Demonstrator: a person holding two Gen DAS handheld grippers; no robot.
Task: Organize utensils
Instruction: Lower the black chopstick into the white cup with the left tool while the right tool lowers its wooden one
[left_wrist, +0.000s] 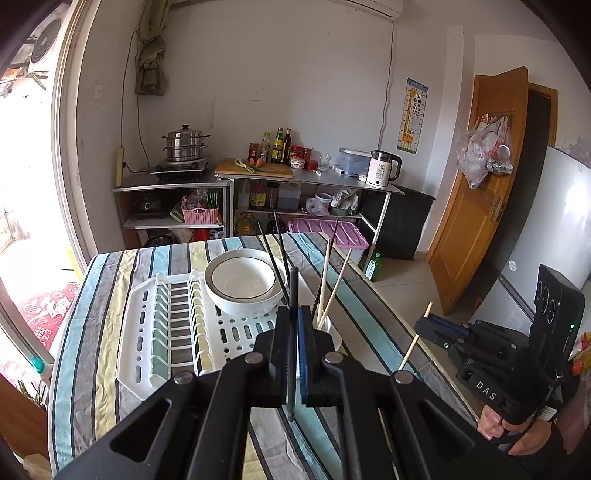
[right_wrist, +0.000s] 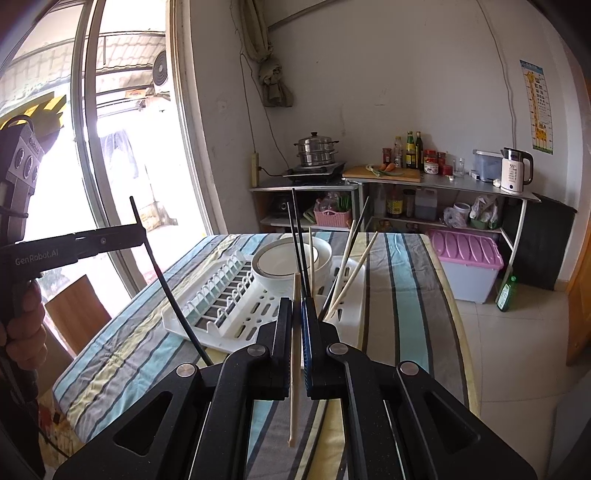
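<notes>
Black plastic tongs (left_wrist: 295, 314) with blue pads, silver pivot screws and white "DAS" and "GenRobot.AI" lettering.

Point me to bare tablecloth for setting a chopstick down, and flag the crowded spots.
Free: the striped cloth right of the white rack, out to the table's edge, and the near-left strip between rack and table edge. Crowded: the rack's far right end, where the bowl sits beside the utensil cup bristling with chopsticks.

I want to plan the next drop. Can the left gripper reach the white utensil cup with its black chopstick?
Probably yes. The left gripper holds the black chopstick just before the utensil cup, nothing between.
</notes>
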